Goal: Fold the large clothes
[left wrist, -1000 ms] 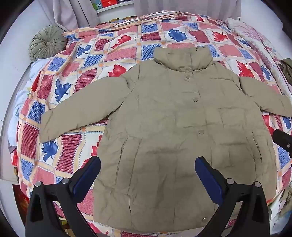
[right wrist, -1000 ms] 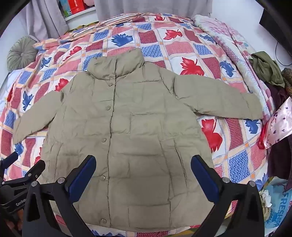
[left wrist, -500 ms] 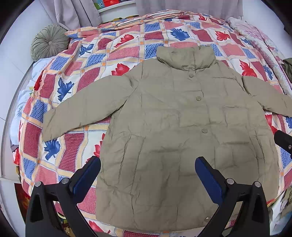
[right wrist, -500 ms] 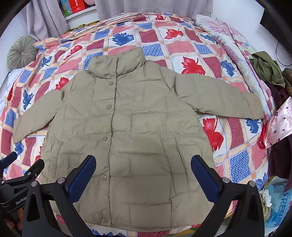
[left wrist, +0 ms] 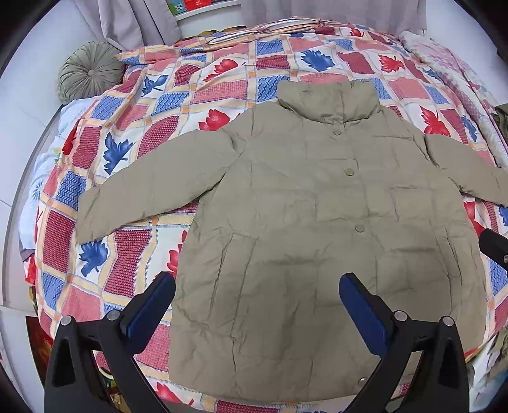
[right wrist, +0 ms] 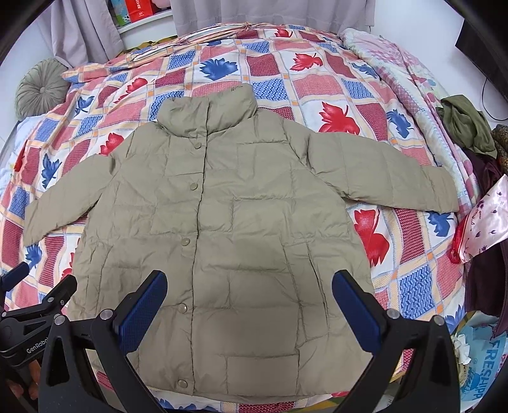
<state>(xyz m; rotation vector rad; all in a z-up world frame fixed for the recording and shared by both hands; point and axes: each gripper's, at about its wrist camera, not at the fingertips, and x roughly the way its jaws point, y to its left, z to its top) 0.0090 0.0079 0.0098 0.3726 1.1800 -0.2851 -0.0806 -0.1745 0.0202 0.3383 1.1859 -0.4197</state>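
Observation:
A khaki puffer jacket [left wrist: 317,222] lies flat, front up and buttoned, on a patchwork bed cover [left wrist: 177,95], both sleeves spread out to the sides. It also shows in the right wrist view [right wrist: 247,228]. My left gripper [left wrist: 257,301] is open and empty, held above the jacket's lower left hem. My right gripper [right wrist: 249,298] is open and empty, held above the jacket's lower middle. The left gripper also shows at the left edge of the right wrist view [right wrist: 35,305].
A round green cushion [left wrist: 89,71] sits at the bed's far left corner. Loose clothes [right wrist: 466,127] and a pink satin piece [right wrist: 485,219] lie at the bed's right side. A folded quilt [right wrist: 406,73] runs along the right edge. Curtains [right wrist: 85,28] hang behind the bed.
Both grippers have drifted slightly; the jacket sits a little further right and lower in both views. Nothing was grasped or moved.

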